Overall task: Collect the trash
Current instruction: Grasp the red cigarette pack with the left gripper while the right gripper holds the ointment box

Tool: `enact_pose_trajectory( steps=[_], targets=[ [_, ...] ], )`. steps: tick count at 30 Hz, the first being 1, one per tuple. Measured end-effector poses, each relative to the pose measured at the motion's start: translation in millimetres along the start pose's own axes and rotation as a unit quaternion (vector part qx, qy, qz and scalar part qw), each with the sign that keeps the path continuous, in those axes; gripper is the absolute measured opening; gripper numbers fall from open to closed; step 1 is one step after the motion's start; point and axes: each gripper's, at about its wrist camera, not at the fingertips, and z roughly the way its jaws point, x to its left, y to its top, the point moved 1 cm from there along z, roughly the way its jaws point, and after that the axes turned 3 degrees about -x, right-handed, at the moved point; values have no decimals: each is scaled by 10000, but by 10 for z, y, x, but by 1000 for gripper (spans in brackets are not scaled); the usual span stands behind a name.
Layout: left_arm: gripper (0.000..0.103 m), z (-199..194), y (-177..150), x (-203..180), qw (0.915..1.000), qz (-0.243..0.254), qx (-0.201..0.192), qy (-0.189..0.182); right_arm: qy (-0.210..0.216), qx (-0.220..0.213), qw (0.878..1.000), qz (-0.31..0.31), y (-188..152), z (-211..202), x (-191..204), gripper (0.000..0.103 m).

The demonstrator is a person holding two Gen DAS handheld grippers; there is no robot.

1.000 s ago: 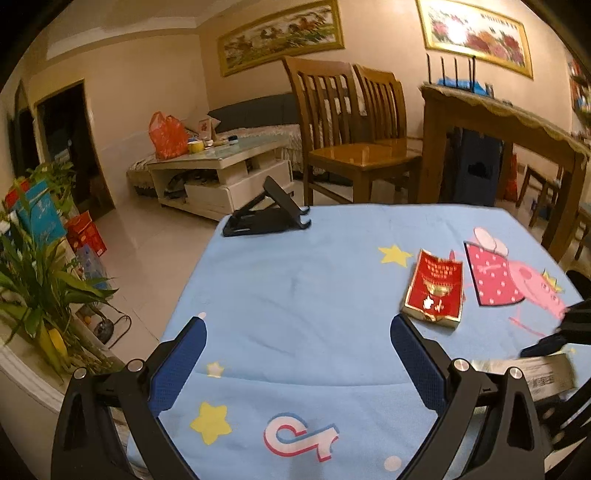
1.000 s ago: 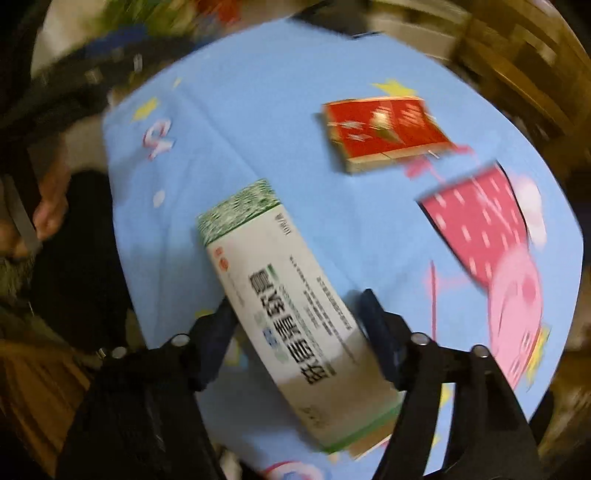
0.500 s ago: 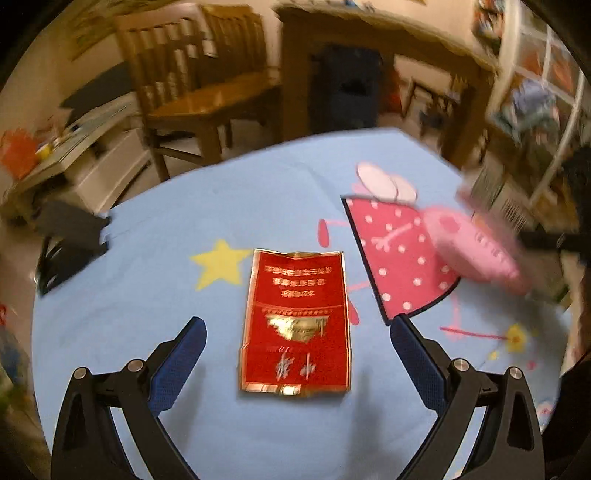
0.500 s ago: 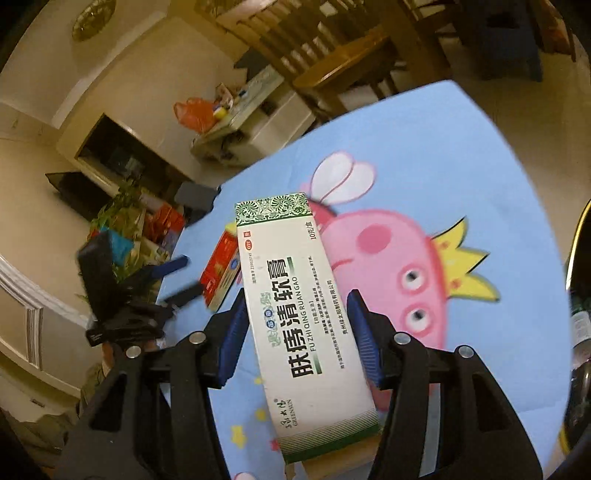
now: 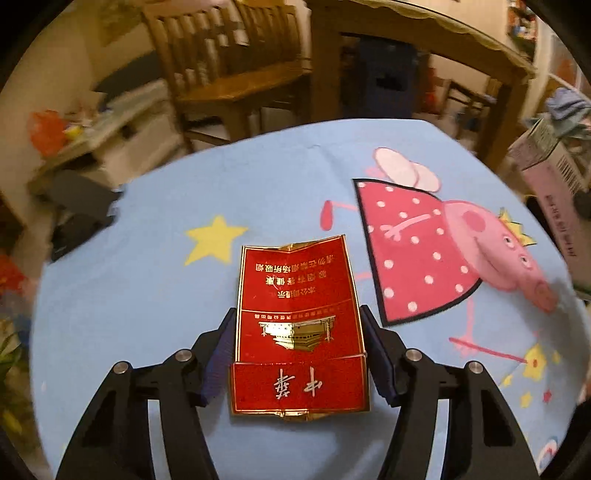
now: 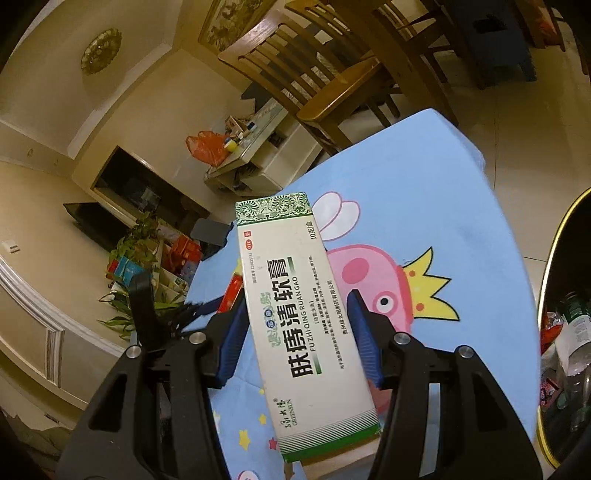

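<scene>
**A:** What surface and room appear in the two views?

**B:** A table under a light-blue tablecloth printed with yellow stars and a pink cartoon pig in a red dotted dress. Beyond the far edge of the cloth stand wooden chairs, a dark wooden table and a low pale coffee table carrying an orange bag. A black folding stand rests at the cloth's left edge. In the right wrist view, a bin with a yellow rim sits just off the cloth's right edge, with bottles inside.

**A:** How do the task items look, and where are they?

**B:** The red cigarette pack is flattened, gold-edged, with gold and white lettering and a crumpled far end. It lies flat on the cloth, just left of the pig's dress. The ointment box is long, white, with a green patterned band at its far end and green and black characters; it is raised above the cloth, over the pig's face.

**A:** And the fingers?

**B:** The left gripper straddles the red pack; its jaws are closing, blue pads at the pack's two long edges, though firm contact cannot be confirmed. The right gripper is clamped on the ointment box, pads against its long sides.
</scene>
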Motion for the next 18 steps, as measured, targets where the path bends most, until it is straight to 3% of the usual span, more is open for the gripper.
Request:
enact_pose_trajectory(
  steps=[2, 8, 11, 18],
  targets=[
    [62, -148, -13, -93, 9995, -139, -162, 239, 157, -21, 9998, 108, 4, -26, -21, 52],
    [62, -657, 208, -390, 9955, -85, -876, 358, 415, -62, 9987, 277, -19, -130, -34, 52],
    [62, -816, 265, -615, 9928, 69, -1129, 393, 401, -125, 9987, 271, -12, -226, -33, 52],
    [62, -878, 431, -1145, 9904, 398, -1302, 235, 63, -385, 9985, 393, 26, -487, -272, 52]
  ],
)
